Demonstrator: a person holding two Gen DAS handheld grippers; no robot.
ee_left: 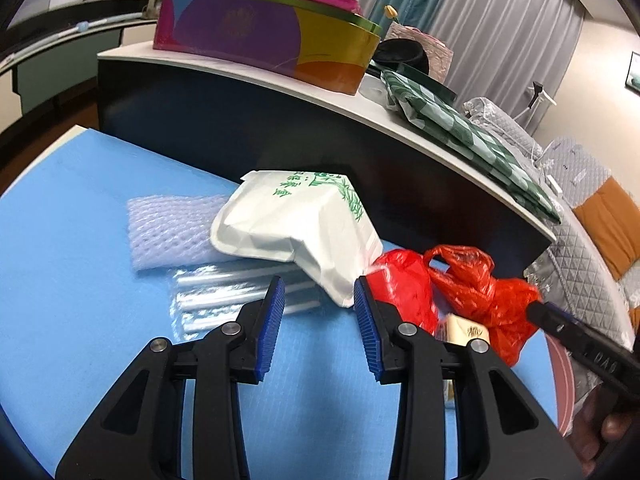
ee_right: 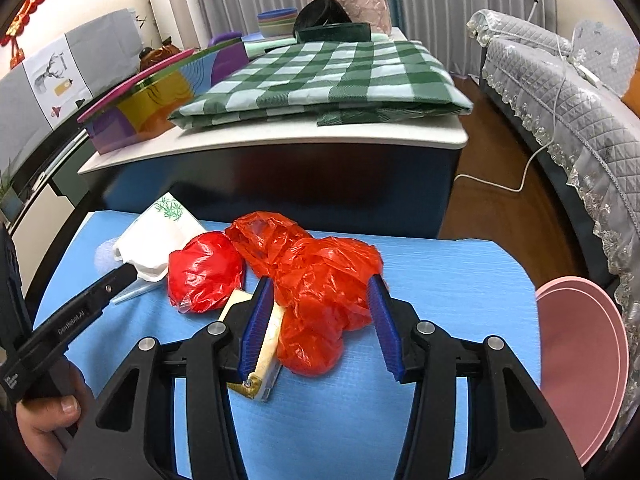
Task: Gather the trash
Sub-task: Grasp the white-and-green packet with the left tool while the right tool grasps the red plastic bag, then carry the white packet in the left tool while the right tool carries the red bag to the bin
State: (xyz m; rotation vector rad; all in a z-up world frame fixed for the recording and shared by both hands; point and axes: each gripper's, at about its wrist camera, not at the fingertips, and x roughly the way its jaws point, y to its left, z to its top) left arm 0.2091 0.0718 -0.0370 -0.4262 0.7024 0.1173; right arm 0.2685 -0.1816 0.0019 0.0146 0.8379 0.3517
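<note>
Trash lies on a blue mat [ee_left: 80,280]. A white foam box [ee_left: 296,228] printed with green bamboo rests on a white foam net [ee_left: 168,232] and a clear plastic wrap [ee_left: 224,292]. My left gripper [ee_left: 320,312] is open and empty, just short of the box's near corner. A red orange plastic bag [ee_right: 320,292] lies between the open fingers of my right gripper [ee_right: 320,320]. A shiny red wrapper [ee_right: 204,272] and a beige carton [ee_right: 264,348] lie to its left. The bag also shows in the left wrist view [ee_left: 480,296].
A dark cabinet with a white top [ee_right: 280,140] stands right behind the mat. It carries a colourful oval tin [ee_left: 264,40] and a folded green checked cloth [ee_right: 332,76]. A pink bin rim [ee_right: 584,364] is at the right. A grey covered sofa [ee_right: 580,100] stands beyond.
</note>
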